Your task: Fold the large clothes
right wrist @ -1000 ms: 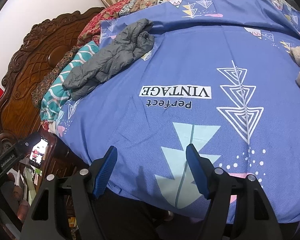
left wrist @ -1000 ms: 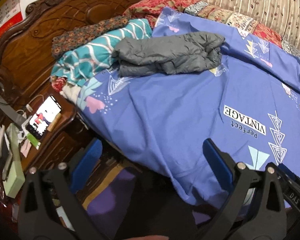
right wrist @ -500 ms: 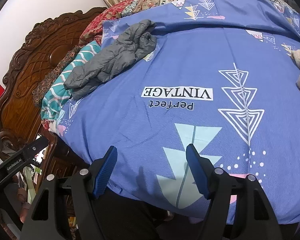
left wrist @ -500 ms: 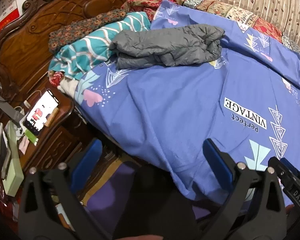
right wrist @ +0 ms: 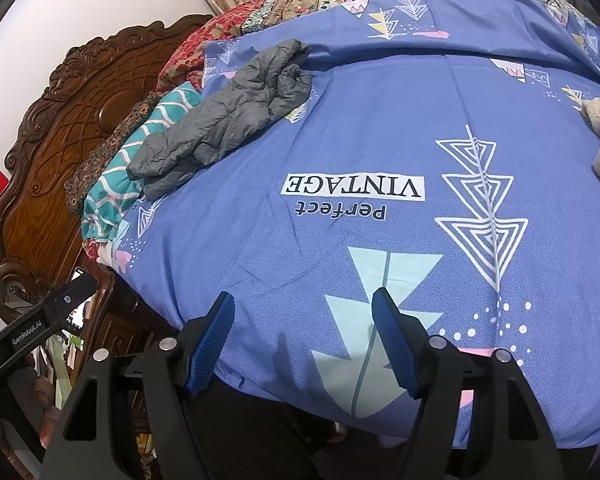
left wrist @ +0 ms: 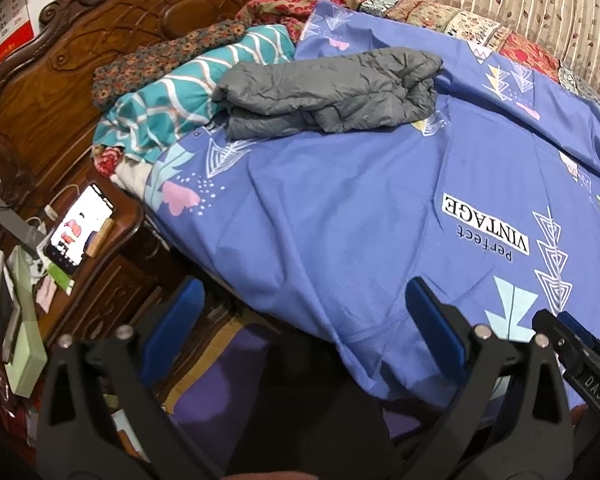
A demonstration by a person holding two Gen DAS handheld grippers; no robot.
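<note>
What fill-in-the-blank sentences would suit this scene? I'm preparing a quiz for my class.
1. The folded grey jacket lies near the carved wooden ____.
2. The white label on the blue bedsheet reads ____.
3. Both the left tongs and the right tongs are ____ and hold nothing.
4. A lit ____ rests on the nightstand.

Missing words: headboard; VINTAGE; open; phone

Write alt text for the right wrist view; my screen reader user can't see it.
The open right gripper hovers empty over the near edge of a blue printed bedsheet. A folded grey jacket lies far left by the carved wooden headboard.
</note>
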